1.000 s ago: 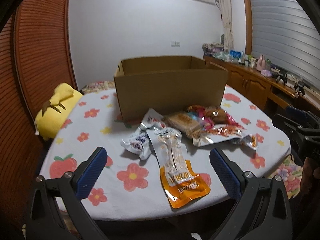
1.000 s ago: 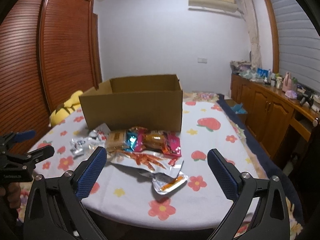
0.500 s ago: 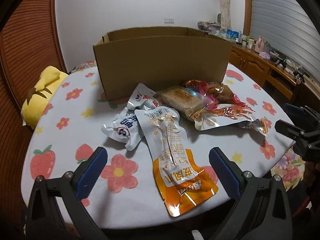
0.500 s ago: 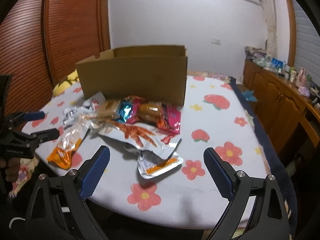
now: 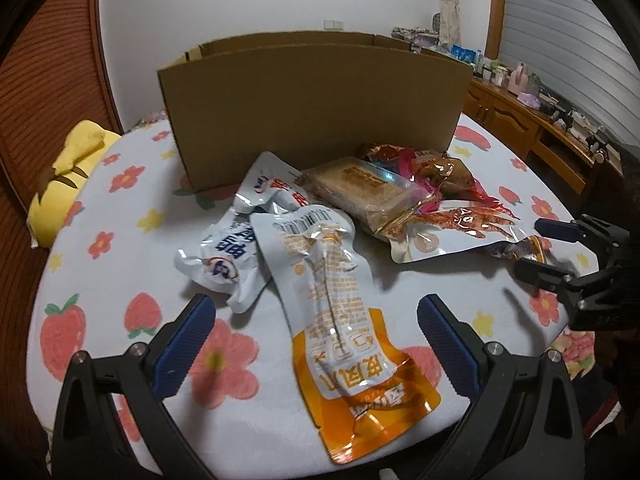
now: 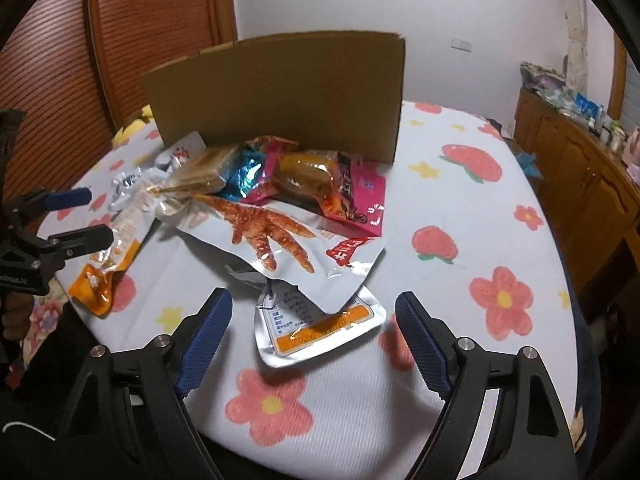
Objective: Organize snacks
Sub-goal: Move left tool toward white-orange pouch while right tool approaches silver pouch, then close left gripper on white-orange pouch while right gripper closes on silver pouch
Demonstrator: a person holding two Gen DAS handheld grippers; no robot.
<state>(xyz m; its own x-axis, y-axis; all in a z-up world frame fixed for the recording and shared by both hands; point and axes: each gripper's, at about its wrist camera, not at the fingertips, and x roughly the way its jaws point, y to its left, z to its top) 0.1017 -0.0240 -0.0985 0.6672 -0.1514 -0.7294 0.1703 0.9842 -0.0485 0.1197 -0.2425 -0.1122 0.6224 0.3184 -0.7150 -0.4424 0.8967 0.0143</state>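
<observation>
Both claws, left claw (image 5: 316, 344) and right claw (image 6: 314, 332), gape over the snack packets (image 5: 340, 280).

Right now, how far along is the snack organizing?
Nothing looks packed yet: the snack pile lies on the table in front of the cardboard box. Both tools are open and empty, left tool over the orange pouch, right tool over the small pouch. All snacks remain.

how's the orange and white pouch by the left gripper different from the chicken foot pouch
The orange and white pouch is long and narrow with an orange bottom; the chicken foot pouch is wider, white, with an orange claw printed on it. The first overlaps a blue-lettered packet; the second covers a small sachet. Both lie flat and shiny.
</observation>
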